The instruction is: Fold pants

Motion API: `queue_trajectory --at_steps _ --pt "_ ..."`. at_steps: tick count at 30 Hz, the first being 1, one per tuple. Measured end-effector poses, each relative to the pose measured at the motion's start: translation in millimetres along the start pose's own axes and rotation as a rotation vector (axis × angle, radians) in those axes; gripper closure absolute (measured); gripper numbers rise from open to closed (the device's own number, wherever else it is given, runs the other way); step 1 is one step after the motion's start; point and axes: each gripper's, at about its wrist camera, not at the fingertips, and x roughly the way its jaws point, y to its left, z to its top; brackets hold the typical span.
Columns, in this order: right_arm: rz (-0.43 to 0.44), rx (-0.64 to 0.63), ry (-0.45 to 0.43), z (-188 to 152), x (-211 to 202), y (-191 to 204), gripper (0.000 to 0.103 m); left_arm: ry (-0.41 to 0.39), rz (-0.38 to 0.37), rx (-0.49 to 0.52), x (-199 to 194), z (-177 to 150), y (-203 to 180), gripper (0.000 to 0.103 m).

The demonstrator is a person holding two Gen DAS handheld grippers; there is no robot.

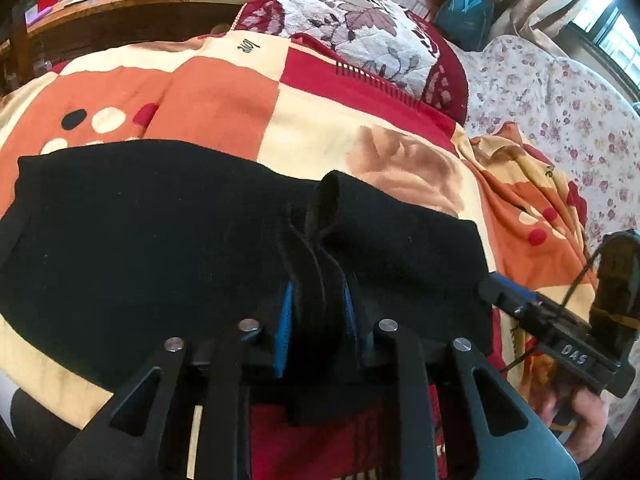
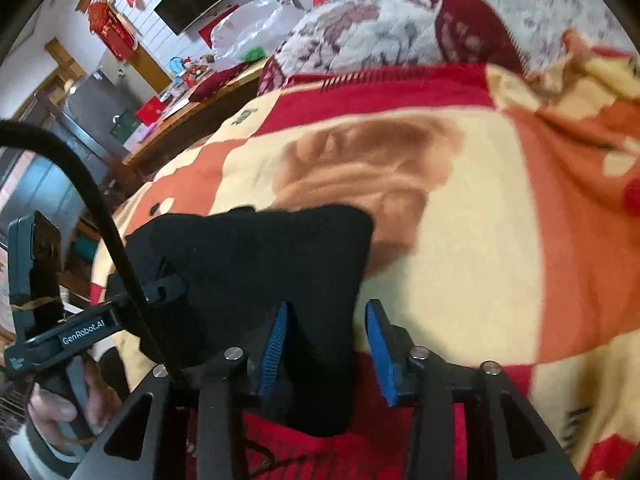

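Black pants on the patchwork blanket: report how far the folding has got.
Done: black fabric pants lie spread flat on the orange patchwork blanket. In hand: left gripper pinches a bunched edge; right gripper straddles fabric, one pad clear. Left: no finished fold visible.

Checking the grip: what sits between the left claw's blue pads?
A bunched fold of the black pants fills the left claw, shown in the left wrist view.

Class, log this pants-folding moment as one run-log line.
left gripper: shut on black pants | right gripper: open, pants edge between fingers | surface: patterned blanket
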Motion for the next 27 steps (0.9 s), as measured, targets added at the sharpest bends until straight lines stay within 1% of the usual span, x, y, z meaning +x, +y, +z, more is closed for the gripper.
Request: queue_trajectory --at_steps 3,4,5,8,9,11,17,21,27 --pt "0.017 0.006 -0.043 3.7 -14.3 4.0 0.063 -0.001 0.007 -0.007 -6.8 0.2 0.5 0.081" --pt "0.024 0.008 -0.053 4.6 -18.3 5.8 0.062 -0.006 0.02 -0.002 -9.4 -0.1 0.2 0.077" --pt "0.032 0.007 -0.067 5.0 -22.5 7.8 0.061 -0.015 0.033 0.005 -13.2 -1.0 -0.5 0.076" --pt "0.05 -0.008 -0.086 5.0 -30.2 16.4 0.06 -0.035 0.049 0.005 -22.7 -2.2 0.4 0.076" --pt "0.053 -0.012 -0.085 5.0 -30.9 18.8 0.059 -0.041 0.056 0.004 -26.1 -2.5 1.4 0.076" --pt "0.063 -0.021 -0.081 5.8 -29.5 25.3 0.058 -0.053 0.066 0.003 -31.3 -3.2 3.8 0.069" --pt "0.085 -0.053 -0.068 5.2 -25.1 43.0 0.058 -0.076 0.099 0.001 -40.8 -4.9 11.6 0.069" --pt "0.093 -0.075 -0.055 3.6 -22.0 52.6 0.058 -0.085 0.124 0.024 -42.4 -7.7 10.3 0.069" --pt "0.094 -0.093 -0.047 2.2 -20.0 61.4 0.058 -0.091 0.143 0.04 -42.7 -11.9 10.3 0.069"
